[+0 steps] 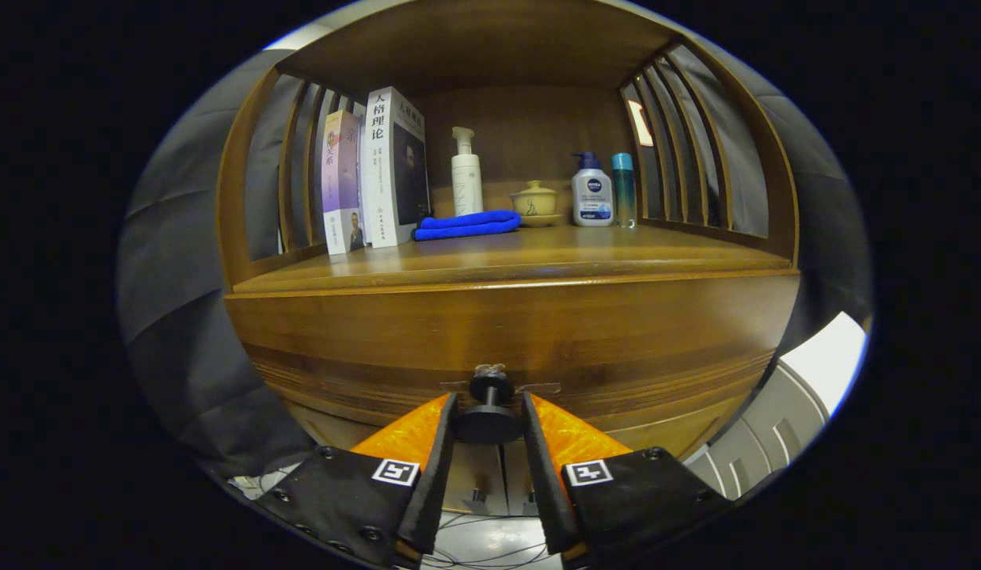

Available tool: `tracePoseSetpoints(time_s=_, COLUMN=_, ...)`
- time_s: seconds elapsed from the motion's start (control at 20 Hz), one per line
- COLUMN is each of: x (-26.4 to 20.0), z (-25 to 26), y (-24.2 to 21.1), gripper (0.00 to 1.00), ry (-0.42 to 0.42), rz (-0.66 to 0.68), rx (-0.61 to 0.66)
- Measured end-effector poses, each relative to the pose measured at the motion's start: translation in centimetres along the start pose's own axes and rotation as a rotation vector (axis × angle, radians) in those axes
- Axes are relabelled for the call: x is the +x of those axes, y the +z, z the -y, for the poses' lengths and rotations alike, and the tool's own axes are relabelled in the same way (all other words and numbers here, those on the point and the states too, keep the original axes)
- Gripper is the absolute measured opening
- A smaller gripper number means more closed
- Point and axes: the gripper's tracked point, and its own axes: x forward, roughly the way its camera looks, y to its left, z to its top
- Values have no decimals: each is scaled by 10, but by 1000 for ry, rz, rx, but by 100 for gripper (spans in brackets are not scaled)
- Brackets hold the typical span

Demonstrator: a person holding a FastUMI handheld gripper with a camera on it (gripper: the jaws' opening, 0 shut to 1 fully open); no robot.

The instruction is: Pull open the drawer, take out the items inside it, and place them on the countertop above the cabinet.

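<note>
A wooden cabinet stands straight ahead, its drawer front (pixel 506 340) closed under the countertop (pixel 522 257). A dark round knob (pixel 490 416) sticks out from the drawer's middle. My gripper (pixel 490 419) has its two fingers on either side of that knob, each pressing against it. The drawer's inside is hidden.
On the countertop, at the back: two upright books (pixel 375 178), a folded blue cloth (pixel 468 225), a white pump bottle (pixel 465 174), a small lidded teacup (pixel 535 201), a lotion pump bottle (pixel 591 192) and a slim teal bottle (pixel 623 188). Slatted wooden sides flank the shelf.
</note>
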Motion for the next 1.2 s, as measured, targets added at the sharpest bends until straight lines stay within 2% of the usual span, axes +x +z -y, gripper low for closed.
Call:
tracePoseSetpoints(time_s=0.15, x=-5, z=1, y=0, gripper=46, ry=7, rz=2, rx=4)
tracePoseSetpoints(time_s=0.2, x=-5, z=1, y=0, gripper=35, ry=10, rz=3, rx=-10)
tracePoseSetpoints(time_s=0.35, x=-8, z=2, y=-4, gripper=35, ry=12, rz=-1, rx=-34)
tracePoseSetpoints(time_s=1.2, x=-109, z=1, y=-40, gripper=35, ry=20, rz=37, rx=-79)
